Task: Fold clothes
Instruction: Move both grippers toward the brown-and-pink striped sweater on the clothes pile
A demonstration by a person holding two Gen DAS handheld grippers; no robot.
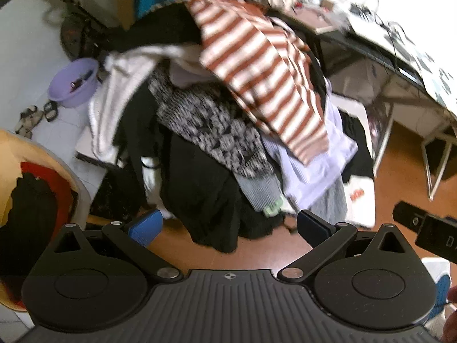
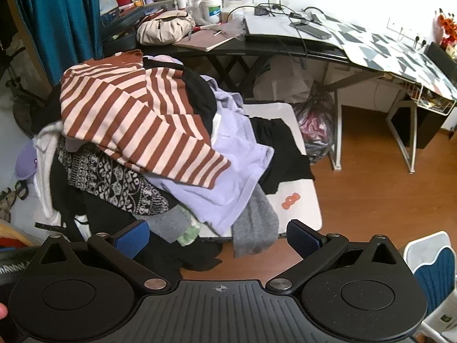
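Both my tongs, left [image 1: 230, 227] and right [image 2: 218, 237], hang wide open and empty before one heap of clothes [image 2: 160, 148] on the white table [image 2: 300, 200]. Tugging the striped top [image 2: 137, 120], at 11 o'clock, risks toppling draped layers floorward. One striped top, one lilac [image 2: 228, 171]; the rest uncountable.

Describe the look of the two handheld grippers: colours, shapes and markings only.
Both match. The left gripper and the right gripper each have a black ribbed body with a small crosshair mark, two round black discs, angled black link arms with silver pivot pins, and blue textured finger pads. In the left view, the right gripper's black side shows a pale letter D. No cables or sleeves are visible.
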